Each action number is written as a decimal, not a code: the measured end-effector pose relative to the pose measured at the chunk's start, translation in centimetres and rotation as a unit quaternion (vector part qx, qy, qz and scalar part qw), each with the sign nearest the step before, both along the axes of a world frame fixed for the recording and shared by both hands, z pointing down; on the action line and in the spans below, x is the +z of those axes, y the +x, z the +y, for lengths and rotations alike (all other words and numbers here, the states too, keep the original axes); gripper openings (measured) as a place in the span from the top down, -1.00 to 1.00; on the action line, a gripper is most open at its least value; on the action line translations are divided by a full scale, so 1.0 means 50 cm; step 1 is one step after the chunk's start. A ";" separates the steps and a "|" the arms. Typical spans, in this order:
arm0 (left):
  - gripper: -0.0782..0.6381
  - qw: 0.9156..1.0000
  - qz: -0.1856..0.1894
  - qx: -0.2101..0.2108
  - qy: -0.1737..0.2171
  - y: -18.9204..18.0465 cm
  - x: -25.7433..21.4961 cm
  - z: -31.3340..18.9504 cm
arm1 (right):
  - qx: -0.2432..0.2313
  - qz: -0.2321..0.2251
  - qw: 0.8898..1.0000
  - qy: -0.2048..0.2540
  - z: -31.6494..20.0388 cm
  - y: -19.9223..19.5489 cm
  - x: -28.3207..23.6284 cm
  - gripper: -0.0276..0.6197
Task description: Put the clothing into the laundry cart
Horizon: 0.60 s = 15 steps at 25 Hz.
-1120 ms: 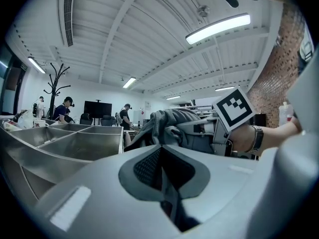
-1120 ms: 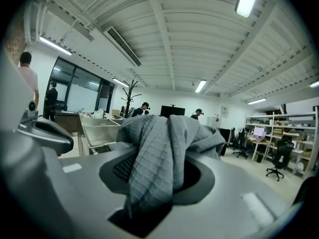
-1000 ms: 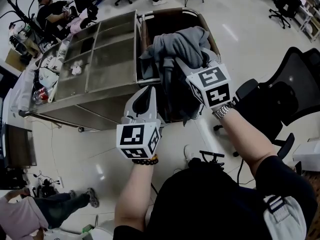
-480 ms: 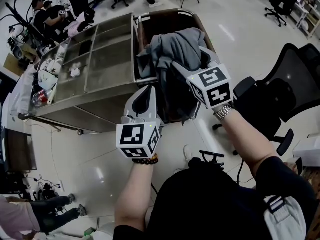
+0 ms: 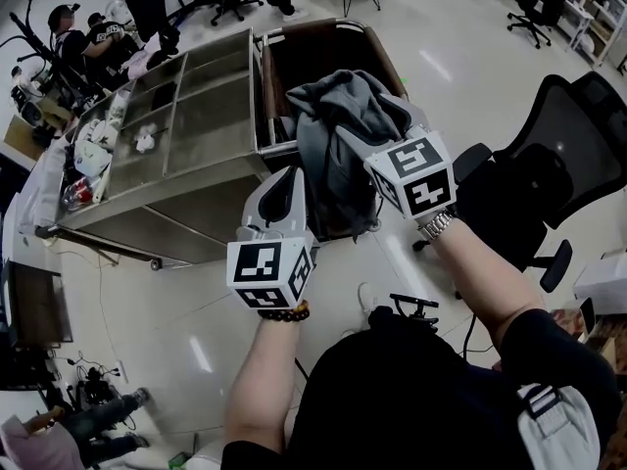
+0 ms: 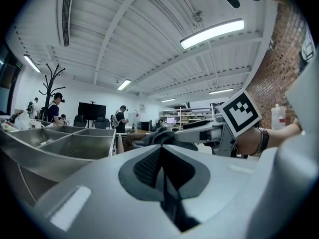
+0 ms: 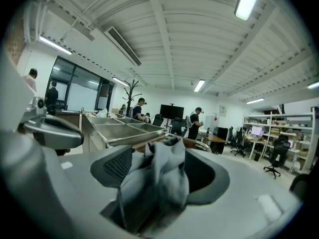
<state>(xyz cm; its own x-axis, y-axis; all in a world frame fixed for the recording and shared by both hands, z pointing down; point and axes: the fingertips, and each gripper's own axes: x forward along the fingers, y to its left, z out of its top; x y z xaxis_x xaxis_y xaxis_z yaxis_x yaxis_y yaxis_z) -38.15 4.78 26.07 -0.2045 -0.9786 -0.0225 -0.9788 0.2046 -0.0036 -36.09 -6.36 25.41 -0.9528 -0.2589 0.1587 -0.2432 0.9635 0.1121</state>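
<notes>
A grey garment (image 5: 338, 116) hangs over the near edge of the brown-lined laundry cart (image 5: 323, 29) and drapes over the fingers of my right gripper (image 5: 370, 155). In the right gripper view the grey garment (image 7: 159, 183) sits bunched between the jaws of the right gripper (image 7: 162, 166), which stand apart with both pad faces showing. My left gripper (image 5: 284, 182) is beside the cart's near left corner. Its jaws are shut with nothing between them in the left gripper view (image 6: 162, 180).
A steel table (image 5: 186, 116) with sunken trays adjoins the cart on the left, with clutter at its far end. A black office chair (image 5: 568, 155) stands to the right. People sit and stand at the far left and back of the room.
The garment has been raised and carried further over the cart. The left gripper has stayed where it was.
</notes>
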 end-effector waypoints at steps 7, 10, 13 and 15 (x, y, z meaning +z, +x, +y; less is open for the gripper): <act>0.77 1.000 -0.003 0.012 0.005 0.042 -0.012 0.041 | -0.004 -0.002 1.000 0.004 0.061 0.042 -0.006 -0.08; 0.78 1.000 -0.003 0.015 0.008 0.062 -0.015 0.066 | -0.014 -0.002 1.000 0.008 0.099 0.057 -0.009 -0.06; 0.78 1.000 -0.004 0.019 0.013 0.081 -0.024 0.090 | -0.017 -0.009 1.000 0.014 0.138 0.076 -0.018 -0.04; 0.77 1.000 -0.005 0.022 0.016 0.093 -0.029 0.108 | -0.017 -0.014 1.000 0.018 0.163 0.088 -0.024 -0.03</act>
